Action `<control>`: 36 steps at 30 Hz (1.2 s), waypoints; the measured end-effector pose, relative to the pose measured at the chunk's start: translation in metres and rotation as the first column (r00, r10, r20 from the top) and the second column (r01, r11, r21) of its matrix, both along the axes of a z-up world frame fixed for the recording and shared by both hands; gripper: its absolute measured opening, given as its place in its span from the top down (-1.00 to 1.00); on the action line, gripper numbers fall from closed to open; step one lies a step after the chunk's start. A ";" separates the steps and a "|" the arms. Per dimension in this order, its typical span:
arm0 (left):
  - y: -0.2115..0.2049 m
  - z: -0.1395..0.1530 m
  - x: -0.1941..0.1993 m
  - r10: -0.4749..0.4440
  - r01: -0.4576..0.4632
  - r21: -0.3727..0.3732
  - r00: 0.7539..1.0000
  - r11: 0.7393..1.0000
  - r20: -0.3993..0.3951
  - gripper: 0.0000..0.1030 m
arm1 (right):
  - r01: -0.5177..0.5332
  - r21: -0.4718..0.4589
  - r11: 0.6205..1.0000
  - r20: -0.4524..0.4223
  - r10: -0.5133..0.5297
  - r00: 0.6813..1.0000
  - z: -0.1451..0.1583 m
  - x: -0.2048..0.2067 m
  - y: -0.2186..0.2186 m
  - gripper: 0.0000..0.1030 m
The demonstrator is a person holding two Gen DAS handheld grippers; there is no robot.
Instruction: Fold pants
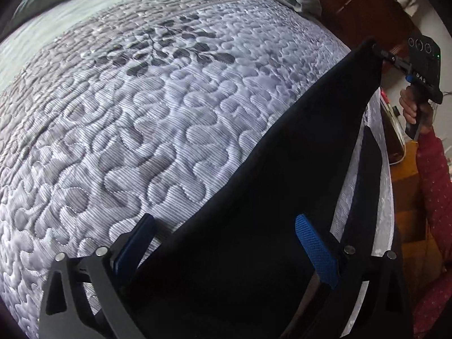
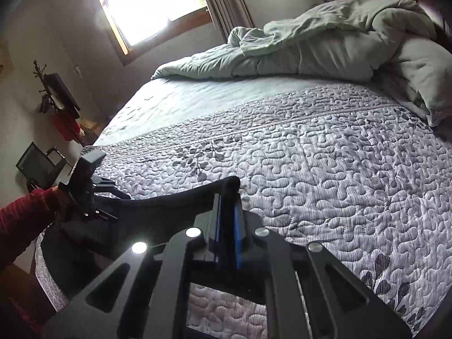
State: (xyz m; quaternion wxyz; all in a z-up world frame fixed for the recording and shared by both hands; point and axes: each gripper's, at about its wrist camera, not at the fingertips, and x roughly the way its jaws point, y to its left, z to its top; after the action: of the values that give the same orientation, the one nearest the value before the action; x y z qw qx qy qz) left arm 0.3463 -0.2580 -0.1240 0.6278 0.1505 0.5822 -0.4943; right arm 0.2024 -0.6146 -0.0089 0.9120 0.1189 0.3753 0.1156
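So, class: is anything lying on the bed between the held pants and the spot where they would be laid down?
Nothing visible is. The pants hang over the near edge, pinched by the right gripper. The quilt ahead is bare; the green duvet is bunched at the far end, apart from them.

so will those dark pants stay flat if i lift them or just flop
Probably flop: the dark navy fabric pants sag in a curve between the right tongs, shut on one corner, and the left tongs. They look soft and light. The quilted grey bedspread may drag on them.
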 end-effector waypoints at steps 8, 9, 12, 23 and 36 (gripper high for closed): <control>0.019 0.015 -0.023 0.026 -0.026 -0.001 0.993 1.000 0.116 0.78 | 0.028 -0.004 1.000 -0.008 -0.028 1.000 -0.002 -0.011 -0.001 0.87; 0.025 0.023 -0.029 0.062 -0.060 -0.019 0.988 0.998 0.139 0.81 | 0.040 -0.013 0.999 -0.012 -0.040 0.999 -0.004 -0.013 0.000 0.87; 0.035 0.050 -0.054 0.156 -0.149 -0.048 0.959 0.988 0.235 0.82 | 0.068 -0.026 0.997 -0.010 -0.069 0.998 -0.007 -0.024 0.001 0.87; 0.038 0.086 -0.243 0.175 -0.242 0.035 0.787 0.970 0.592 0.81 | 0.118 -0.101 0.988 -0.029 -0.121 0.992 -0.028 -0.121 0.023 0.87; 0.020 -0.007 -0.337 0.130 -0.303 0.161 0.748 0.939 0.651 0.81 | 0.175 -0.157 0.972 -0.219 -0.207 0.953 -0.107 -0.210 0.045 0.84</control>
State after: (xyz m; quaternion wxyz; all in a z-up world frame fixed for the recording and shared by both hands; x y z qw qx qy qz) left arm 0.0092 -0.2381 -0.1309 0.8147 0.3181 0.4101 -0.2586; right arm -0.0072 -0.5698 -0.1163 0.8742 0.1049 0.4740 -0.0139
